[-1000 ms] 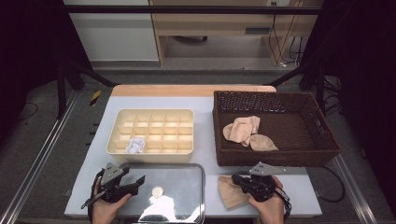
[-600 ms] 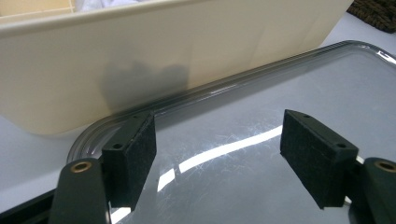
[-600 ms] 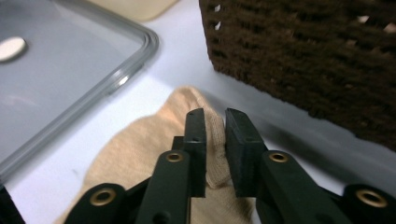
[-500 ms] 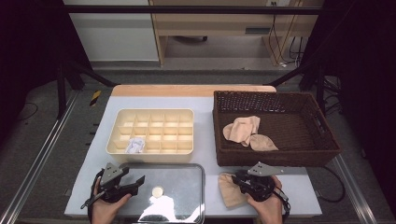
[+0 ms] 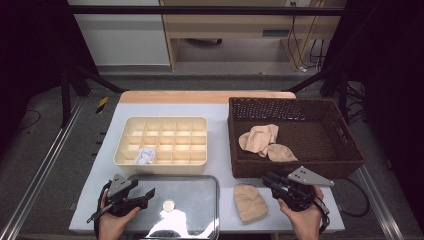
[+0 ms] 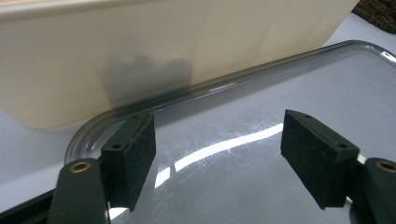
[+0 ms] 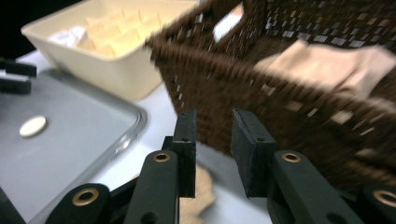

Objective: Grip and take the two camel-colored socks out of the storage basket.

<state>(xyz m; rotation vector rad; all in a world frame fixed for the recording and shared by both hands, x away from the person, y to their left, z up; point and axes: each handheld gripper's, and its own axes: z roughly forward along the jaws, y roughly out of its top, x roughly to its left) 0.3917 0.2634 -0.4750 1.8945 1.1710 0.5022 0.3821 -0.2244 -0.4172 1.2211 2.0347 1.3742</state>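
- Left gripper (image 5: pixel 150 192): held at the near left of the table (image 5: pixel 220 130), over the left edge of the steel tray (image 5: pixel 212 182). Jaws spread wide, nothing between them; in the left gripper view the pads hang above the tray's shiny surface.
- Divided cream box (image 5: pixel 162 141): just behind the tray; a crumpled white item (image 5: pixel 145 156) lies in a front-left compartment.
- Small pale disc (image 5: pixel 169 205): lies on the tray, near the left gripper's jaws.
- Beige cloth (image 5: pixel 250 201): lies flat on the table between the tray and the right gripper, released.
- Right gripper (image 5: pixel 270 182): just right of the cloth, in front of the wicker basket (image 5: pixel 350 150). Jaws have just been opening; they stand partly apart with nothing between them.
- Basket contents: more beige cloths (image 5: pixel 262 141) lie inside.
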